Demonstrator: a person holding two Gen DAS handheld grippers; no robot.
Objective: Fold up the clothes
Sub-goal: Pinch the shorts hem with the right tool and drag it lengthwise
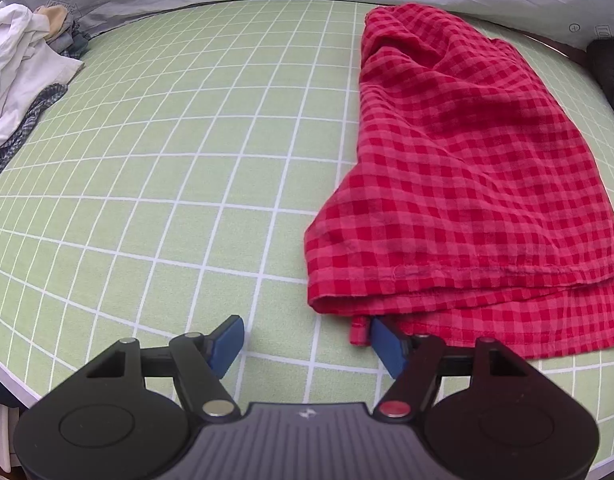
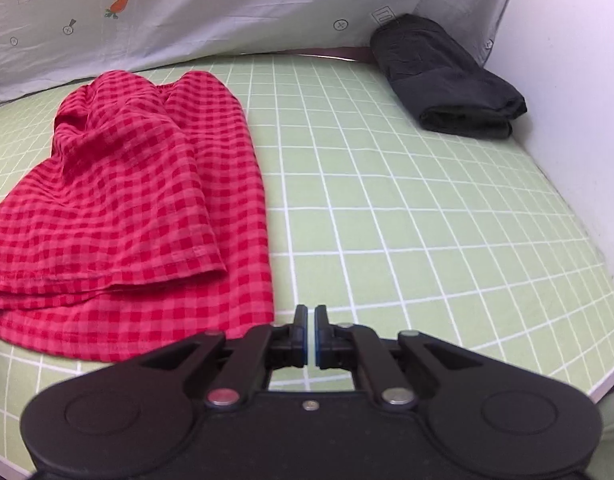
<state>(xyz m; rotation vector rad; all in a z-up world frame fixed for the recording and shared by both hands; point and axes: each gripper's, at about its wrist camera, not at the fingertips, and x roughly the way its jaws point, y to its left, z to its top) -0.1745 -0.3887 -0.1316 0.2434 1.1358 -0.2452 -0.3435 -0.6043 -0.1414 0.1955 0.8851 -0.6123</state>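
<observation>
Green grid mat (image 1: 167,184), red gingham garment (image 1: 467,184) touching spread left tongs (image 1: 313,340)

A home laundry spot: a green gridded mat (image 1: 187,160) against a carrot-print sheet (image 2: 227,12) (upper frame), with crumpled clothes (image 1: 23,80) at upper left.

My tabletop (image 1: 187,200) wears a green cover gridded in white. On it lie a red checked garment (image 1: 467,184), loosely folded, a heap of white and grey clothes (image 1: 23,80) at the far left, and a folded black garment (image 2: 447,76) at the far right.
</observation>
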